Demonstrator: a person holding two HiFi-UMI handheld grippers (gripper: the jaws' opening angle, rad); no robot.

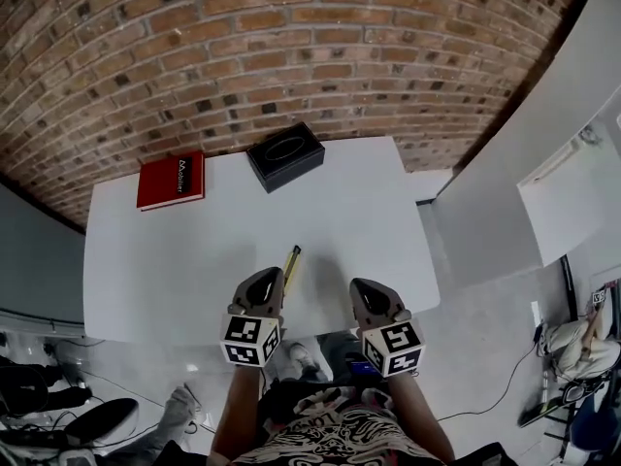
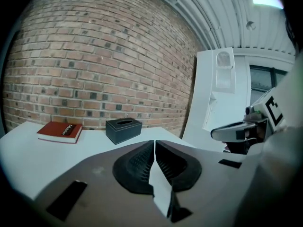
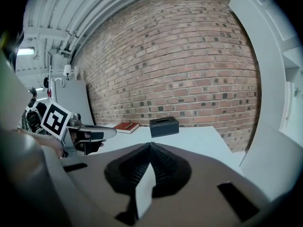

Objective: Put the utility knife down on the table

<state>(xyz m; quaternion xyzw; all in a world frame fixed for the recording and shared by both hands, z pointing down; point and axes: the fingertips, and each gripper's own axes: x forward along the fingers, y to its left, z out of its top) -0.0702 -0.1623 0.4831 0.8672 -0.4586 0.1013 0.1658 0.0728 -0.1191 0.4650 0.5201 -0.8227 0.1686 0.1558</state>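
The utility knife [image 1: 292,265], slim and yellow with a dark end, lies flat on the white table [image 1: 194,260] near its front edge. My left gripper [image 1: 266,280] hovers just left of the knife, its jaws pressed together with nothing between them [image 2: 154,143]. My right gripper [image 1: 367,287] is a short way to the knife's right, also shut and empty [image 3: 149,145]. The knife is hidden from both gripper views. Each gripper shows in the other's view: the right gripper [image 2: 236,132] and the left gripper [image 3: 90,132].
A red book [image 1: 172,180] [image 2: 59,131] [image 3: 126,126] lies at the table's back left, a black tissue box [image 1: 285,155] [image 2: 123,129] [image 3: 164,126] at the back middle. Behind is a brick wall [image 1: 291,47]. A white panel [image 1: 524,153] stands right; bags and cables [image 1: 58,416] lie on the floor.
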